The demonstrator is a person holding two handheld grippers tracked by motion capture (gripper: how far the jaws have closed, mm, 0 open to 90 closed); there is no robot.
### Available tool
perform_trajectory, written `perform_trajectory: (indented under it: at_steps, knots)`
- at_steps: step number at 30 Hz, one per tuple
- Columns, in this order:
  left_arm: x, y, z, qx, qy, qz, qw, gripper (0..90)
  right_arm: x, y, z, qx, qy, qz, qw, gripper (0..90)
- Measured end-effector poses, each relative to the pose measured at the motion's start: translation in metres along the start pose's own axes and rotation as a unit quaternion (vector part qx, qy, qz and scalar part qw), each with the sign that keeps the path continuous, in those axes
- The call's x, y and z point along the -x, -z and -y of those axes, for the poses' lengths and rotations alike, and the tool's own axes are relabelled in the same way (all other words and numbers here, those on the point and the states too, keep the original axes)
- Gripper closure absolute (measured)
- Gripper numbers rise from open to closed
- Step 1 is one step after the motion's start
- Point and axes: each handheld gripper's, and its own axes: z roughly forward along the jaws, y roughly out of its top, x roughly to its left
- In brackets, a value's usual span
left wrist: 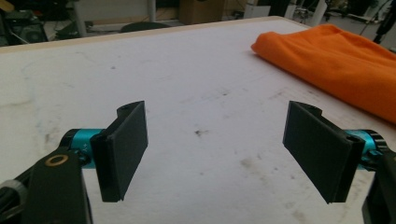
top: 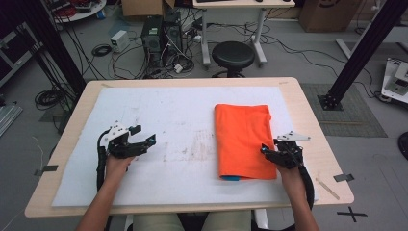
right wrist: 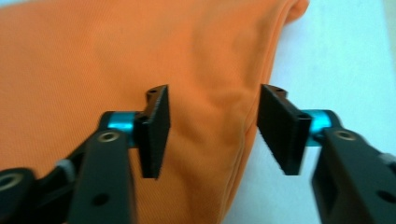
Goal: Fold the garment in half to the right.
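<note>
**Both tongs open beside folded orange cloth**

Folded orange cloth [top: 243,140] lying flat on the white mat [top: 159,120], right of the table's middle. Right tongs [top: 270,152] poised at the cloth's right edge, jaws apart, nothing pinched; fold of the cloth [right wrist: 219,116] visible between and beyond the pads, untouched. Left tongs [top: 146,140] well apart from the cloth, over bare mat, jaws spread wide, holding nothing. Wooden table [top: 315,139] underneath.

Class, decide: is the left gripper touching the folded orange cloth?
Apart. The high view shows the left gripper separated from the folded orange cloth by bare white mat.
</note>
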Motion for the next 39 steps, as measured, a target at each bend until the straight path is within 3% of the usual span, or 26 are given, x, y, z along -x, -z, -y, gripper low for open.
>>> perform_trajectory:
  at_steps: [5,8,11,14,23,27,31,39]
  knots:
    - [0.026,-0.011,-0.014,0.011,-0.006,0.031,0.9994,22.1,0.001,0.005,-0.004,0.020,-0.005,0.016,0.9997,34.5]
    - [0.047,-0.026,-0.023,0.003,-0.015,0.055,0.9984,22.1,0.004,0.007,-0.004,0.023,-0.005,0.029,0.9993,31.3]
    - [0.071,-0.046,-0.029,-0.013,-0.015,0.086,0.9961,22.0,0.006,0.009,-0.004,0.026,-0.009,0.029,0.9992,29.2]
    - [0.093,-0.063,-0.035,-0.018,-0.028,0.111,0.9933,22.0,0.007,0.009,-0.003,0.029,-0.011,0.021,0.9993,26.7]
    - [0.142,-0.110,-0.043,-0.035,-0.046,0.152,0.9867,22.0,0.008,0.009,-0.001,0.026,-0.011,0.019,0.9994,26.6]
    - [0.157,-0.124,-0.037,-0.050,-0.055,0.173,0.9821,22.5,0.009,0.010,0.000,0.028,-0.012,0.018,0.9994,26.7]
    - [0.167,-0.134,-0.029,-0.073,-0.078,0.191,0.9758,25.7,0.009,0.010,0.000,0.030,-0.012,0.018,0.9993,26.7]
    - [0.171,-0.143,-0.015,-0.128,-0.120,0.175,0.9687,26.3,0.008,0.010,-0.001,0.029,-0.010,0.015,0.9994,26.7]
